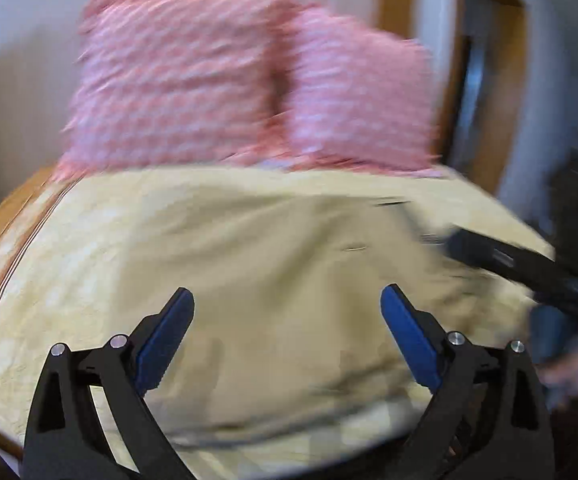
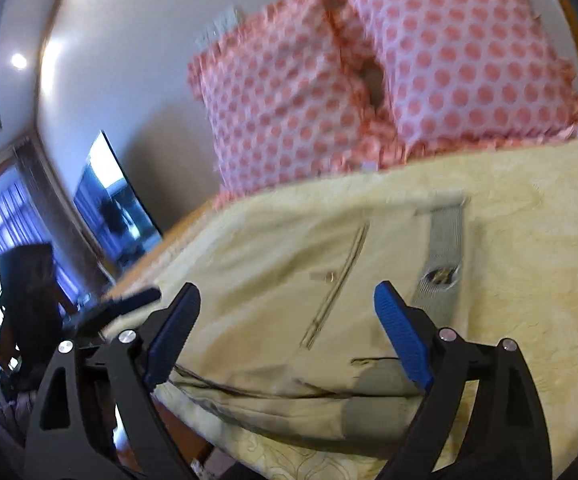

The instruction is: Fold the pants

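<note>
On the bed: pants lie spread, near two pillows.
Left gripper: fingers wide, above pants.
Right gripper: fingers wide, holding nothing.

No legible text, label, brand or number anywhere; both views too blurred for print
</note>
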A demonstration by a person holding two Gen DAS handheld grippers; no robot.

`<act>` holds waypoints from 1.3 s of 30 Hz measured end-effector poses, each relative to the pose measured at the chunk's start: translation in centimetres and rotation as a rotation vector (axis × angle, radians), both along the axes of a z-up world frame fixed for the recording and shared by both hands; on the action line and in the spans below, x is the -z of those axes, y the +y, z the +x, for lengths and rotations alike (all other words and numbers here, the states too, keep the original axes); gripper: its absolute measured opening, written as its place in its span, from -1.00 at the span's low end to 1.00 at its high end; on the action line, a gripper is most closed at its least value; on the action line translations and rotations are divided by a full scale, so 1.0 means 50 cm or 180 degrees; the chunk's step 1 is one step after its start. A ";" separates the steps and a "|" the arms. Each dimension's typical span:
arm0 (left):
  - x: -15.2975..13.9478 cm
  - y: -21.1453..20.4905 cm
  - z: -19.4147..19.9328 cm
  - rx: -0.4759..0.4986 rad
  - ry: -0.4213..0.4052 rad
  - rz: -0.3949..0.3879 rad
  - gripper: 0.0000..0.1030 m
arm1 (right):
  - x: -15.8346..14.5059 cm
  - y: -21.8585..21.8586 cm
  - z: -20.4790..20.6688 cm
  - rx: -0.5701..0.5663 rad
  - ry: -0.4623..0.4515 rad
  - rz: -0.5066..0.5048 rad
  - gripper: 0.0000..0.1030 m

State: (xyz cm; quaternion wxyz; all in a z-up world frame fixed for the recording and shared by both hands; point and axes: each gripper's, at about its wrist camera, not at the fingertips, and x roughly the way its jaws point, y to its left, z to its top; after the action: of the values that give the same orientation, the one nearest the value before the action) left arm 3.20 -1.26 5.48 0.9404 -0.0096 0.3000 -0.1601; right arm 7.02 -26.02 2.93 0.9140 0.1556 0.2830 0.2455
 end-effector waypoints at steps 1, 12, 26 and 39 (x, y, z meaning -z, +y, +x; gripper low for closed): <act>0.017 0.012 0.015 -0.0063 0.0143 0.0001 0.86 | 0.023 0.008 0.013 0.0020 0.0214 -0.0140 0.78; -0.027 0.163 0.111 -0.0229 0.0350 -0.0512 0.81 | -0.007 -0.098 0.110 0.0437 0.0547 -0.0301 0.54; 0.040 0.162 0.288 0.0232 0.1258 -0.0652 0.45 | 0.051 -0.101 0.188 0.0221 0.0912 -0.0396 -0.13; 0.047 0.155 0.306 0.0217 0.1292 -0.0660 -0.53 | 0.046 -0.094 0.200 -0.0063 0.0867 -0.0497 -0.80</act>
State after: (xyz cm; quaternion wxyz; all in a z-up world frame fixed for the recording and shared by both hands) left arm 18.50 6.47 3.12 0.8487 -0.1281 0.4651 -0.2165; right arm 17.05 -30.73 0.65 0.8740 0.1131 0.4242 0.2083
